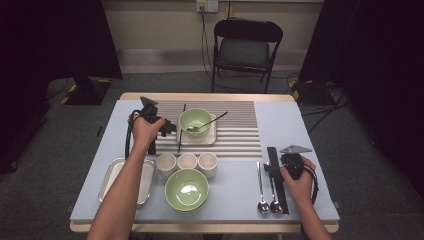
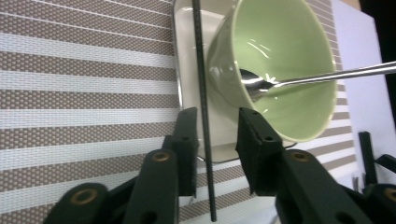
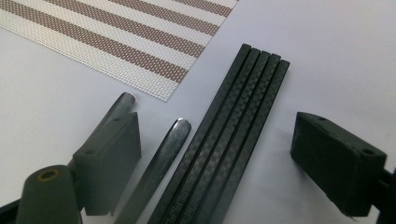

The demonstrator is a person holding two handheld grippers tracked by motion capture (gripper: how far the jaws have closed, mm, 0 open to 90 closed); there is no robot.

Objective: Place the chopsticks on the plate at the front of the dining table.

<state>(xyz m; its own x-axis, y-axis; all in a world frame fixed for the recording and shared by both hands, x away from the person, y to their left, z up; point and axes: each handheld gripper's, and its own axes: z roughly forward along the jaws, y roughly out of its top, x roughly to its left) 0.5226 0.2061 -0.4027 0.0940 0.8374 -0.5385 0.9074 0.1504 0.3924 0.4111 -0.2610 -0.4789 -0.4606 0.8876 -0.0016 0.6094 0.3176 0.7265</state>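
While the left tongs point(image 2: 215, 122) stand released around a black chopstick point(image 2: 201, 93), it lies beside the green bowl point(image 2: 280, 65). The right tongs point(image 3: 215, 149) are wide open over the chopstick bundle point(image 3: 229, 135).

Green bowl point(image 2: 285, 70), black chopstick point(image 2: 203, 107), brown-white striped mat point(image 2: 84, 79).

Left hand-held gripper point(image 1: 170, 129) in high view: jaws too small, mostly behind hand point(image 1: 145, 131); gap unreadable there. Black chopstick point(image 2: 202, 107) in left gripper view: top cut by frame edge. Green bowl point(image 2: 280, 65): rim cut at top; base hidden behind own wall. Spoon point(image 2: 299, 80) handle cut at right edge. Right gripper view: chopstick bundle point(image 3: 229, 140) and spoon handles point(image 3: 159, 163) cut at bottom, one handle partly behind jaw. Cups point(image 1: 187, 162): contents probably none, too small to tell.
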